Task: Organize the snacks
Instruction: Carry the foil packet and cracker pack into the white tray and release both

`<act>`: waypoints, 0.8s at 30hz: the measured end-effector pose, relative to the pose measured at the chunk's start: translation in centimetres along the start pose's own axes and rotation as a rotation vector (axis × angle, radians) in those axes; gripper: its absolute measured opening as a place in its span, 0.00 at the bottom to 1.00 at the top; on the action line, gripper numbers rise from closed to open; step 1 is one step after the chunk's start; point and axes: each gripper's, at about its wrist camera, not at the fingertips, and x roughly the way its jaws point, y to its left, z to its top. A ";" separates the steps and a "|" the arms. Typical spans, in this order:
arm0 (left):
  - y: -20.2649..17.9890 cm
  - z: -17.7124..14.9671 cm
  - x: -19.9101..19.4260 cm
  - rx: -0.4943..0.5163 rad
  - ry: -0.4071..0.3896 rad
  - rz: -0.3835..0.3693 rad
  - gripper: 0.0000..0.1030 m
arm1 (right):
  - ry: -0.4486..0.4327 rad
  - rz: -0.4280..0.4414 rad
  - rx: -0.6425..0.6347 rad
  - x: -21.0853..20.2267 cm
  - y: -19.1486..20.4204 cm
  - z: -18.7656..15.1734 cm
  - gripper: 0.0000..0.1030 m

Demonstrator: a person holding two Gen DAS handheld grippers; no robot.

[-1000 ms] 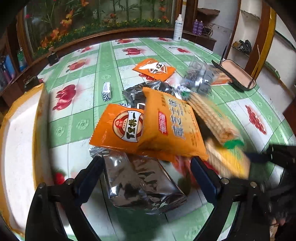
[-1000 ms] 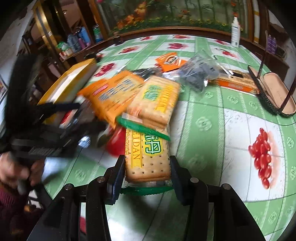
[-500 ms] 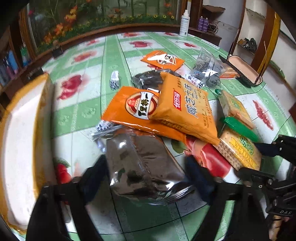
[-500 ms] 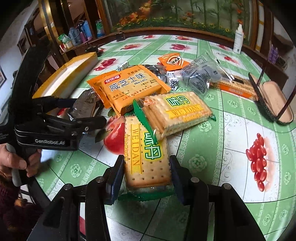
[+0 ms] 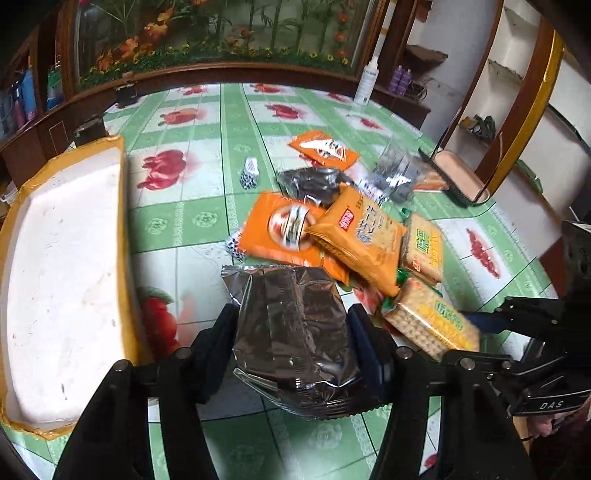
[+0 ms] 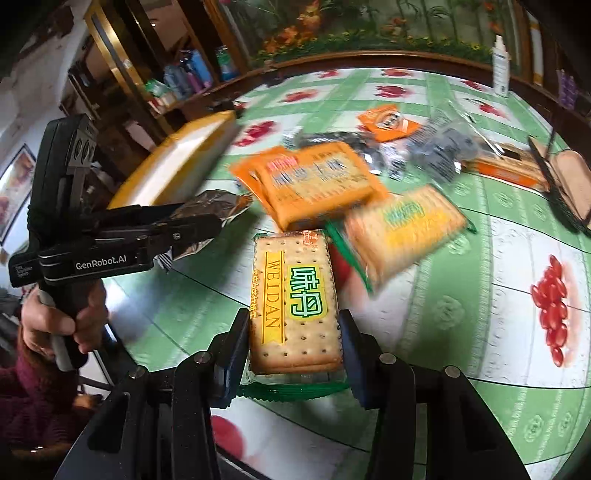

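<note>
Tablecloth (image 5: 207,221) green-checked with red fruit; flower mural (image 5: 207,33) behind table

Behind the WEIDAN cracker pack (image 6: 295,306), the second cracker pack (image 6: 404,230) and orange packets (image 6: 317,182) are smeared by blur. The foam box (image 5: 62,280) is cut off at the left edge.

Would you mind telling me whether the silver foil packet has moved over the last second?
Yes. The silver foil packet, gripped by the left hand-held gripper, has drawn clear of the orange snack bag that overlapped it earlier.
</note>
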 end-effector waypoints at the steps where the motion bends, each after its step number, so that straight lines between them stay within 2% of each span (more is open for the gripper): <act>1: 0.0 -0.1 -0.3 0.003 -0.004 0.000 0.58 | 0.000 0.002 -0.003 0.0 0.4 0.1 0.49; 6: 0.6 -0.3 -1.2 -0.018 -0.032 -0.015 0.58 | -0.022 0.034 0.004 -0.7 1.0 0.6 0.49; 14: 3.3 0.4 -3.7 -0.066 -0.104 0.006 0.58 | -0.055 0.041 0.011 -1.0 2.0 2.6 0.49; 24: 11.6 1.6 -8.3 -0.194 -0.208 0.131 0.58 | -0.067 0.089 -0.058 1.1 7.5 8.8 0.49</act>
